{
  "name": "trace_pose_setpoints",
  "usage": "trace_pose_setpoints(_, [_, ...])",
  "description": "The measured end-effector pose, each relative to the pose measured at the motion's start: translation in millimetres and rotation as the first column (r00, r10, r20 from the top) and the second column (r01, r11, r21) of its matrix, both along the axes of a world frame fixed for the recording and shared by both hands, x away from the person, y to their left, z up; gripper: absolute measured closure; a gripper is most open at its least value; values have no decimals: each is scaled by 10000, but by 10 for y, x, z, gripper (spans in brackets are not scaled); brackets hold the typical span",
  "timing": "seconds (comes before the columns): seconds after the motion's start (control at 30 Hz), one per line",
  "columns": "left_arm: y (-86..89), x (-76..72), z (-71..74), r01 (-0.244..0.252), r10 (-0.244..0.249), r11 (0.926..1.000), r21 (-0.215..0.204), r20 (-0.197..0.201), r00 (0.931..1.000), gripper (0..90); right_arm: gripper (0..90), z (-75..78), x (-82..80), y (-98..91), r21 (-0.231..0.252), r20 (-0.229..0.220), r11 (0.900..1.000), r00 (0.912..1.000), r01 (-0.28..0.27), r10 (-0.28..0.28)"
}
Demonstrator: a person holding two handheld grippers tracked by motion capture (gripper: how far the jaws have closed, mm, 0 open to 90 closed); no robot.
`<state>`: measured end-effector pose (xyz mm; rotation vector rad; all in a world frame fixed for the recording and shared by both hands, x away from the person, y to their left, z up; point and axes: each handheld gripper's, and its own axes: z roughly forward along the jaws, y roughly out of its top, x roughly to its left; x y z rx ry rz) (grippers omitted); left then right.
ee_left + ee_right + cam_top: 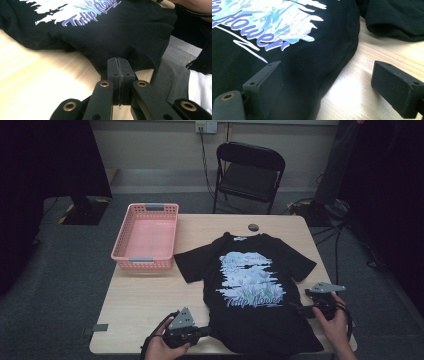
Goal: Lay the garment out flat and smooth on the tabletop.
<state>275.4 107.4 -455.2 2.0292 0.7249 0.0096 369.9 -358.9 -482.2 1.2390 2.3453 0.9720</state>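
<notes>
A black T-shirt (260, 285) with a pale blue and white flower print lies flat, front up, on the wooden table (150, 295). My left gripper (209, 332) is at the near left and points right at the shirt's bottom hem. In the left gripper view its jaws are pressed together on the hem of the T-shirt (112, 30), and the cloth puckers toward the left gripper (118, 63). My right gripper (303, 308) sits at the shirt's right side. The right gripper (327, 72) is open, one jaw over the T-shirt (307, 62), the other over bare wood.
A pink plastic basket (145, 237) stands at the table's far left. A small dark round thing (253, 227) lies by the far edge, above the collar. A black folding chair (250, 170) stands behind the table. The near edge runs just under both hands.
</notes>
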Motion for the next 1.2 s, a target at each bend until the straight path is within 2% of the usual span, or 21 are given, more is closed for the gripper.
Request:
trace_pose_setpoints(0.07, [13, -20, 6, -79, 79, 9999, -73, 25, 10000, 884, 99, 0, 0, 0, -1, -2, 10000, 10000, 0, 0])
trace_pose_setpoints(0.1, [20, -19, 11, -274, 275, 9995, -167, 68, 9996, 824, 100, 0, 0, 0, 1, 1, 10000, 10000, 1, -1])
trace_pose_setpoints(0.17, [26, 14, 35, -842, 848, 9962, -202, 337, 9958, 571, 99, 0, 0, 0, 0, 2, 10000, 10000, 1, -1])
trace_pose_setpoints(0.2, [26, 14, 35, -842, 848, 9962, -202, 337, 9958, 454, 99, 0, 0, 0, 0, 2, 10000, 10000, 1, -1])
trace_pose_setpoints(0.23, [19, 43, 47, -1053, 1066, 9939, -312, 424, 9934, 454, 99, 0, 0, 0, 1, 0, 10000, 10000, 1, -1])
trace_pose_setpoints(0.3, [-13, 96, 52, -1318, 1329, 9909, -261, 453, 9901, 371, 99, 0, 0, 0, 1, -7, 10000, 10000, 6, -6])
trace_pose_setpoints(0.43, [-132, 225, -14, -1290, 1287, 9916, 33, 410, 9908, 373, 99, 0, 0, 1, 4, -8, 10000, 10000, 8, -8])
trace_pose_setpoints(0.5, [-189, 289, -42, -1255, 1246, 9920, 104, 590, 9904, 333, 99, 0, 0, 1, 4, -7, 10000, 10000, 10, -10])
trace_pose_setpoints(0.67, [-332, 436, -47, -970, 988, 9950, -252, 842, 9915, 245, 99, -1, 1, 1, 2, 8, 10000, 10000, 0, 0])
trace_pose_setpoints(0.77, [-373, 508, -22, -770, 795, 9967, -258, 1153, 9901, 184, 99, 0, 1, 1, 2, 2, 10000, 10000, 0, 0])
trace_pose_setpoints(0.97, [-351, 609, -8, -793, 797, 9968, -85, 1398, 9870, 175, 99, 0, 1, 0, 2, 1, 10000, 10000, -1, 1])
trace_pose_setpoints(1.2, [-269, 637, -28, -814, 801, 9967, 27, 1518, 9852, 161, 98, -1, 1, 1, 18, -9, 10000, 10000, 1, -1])
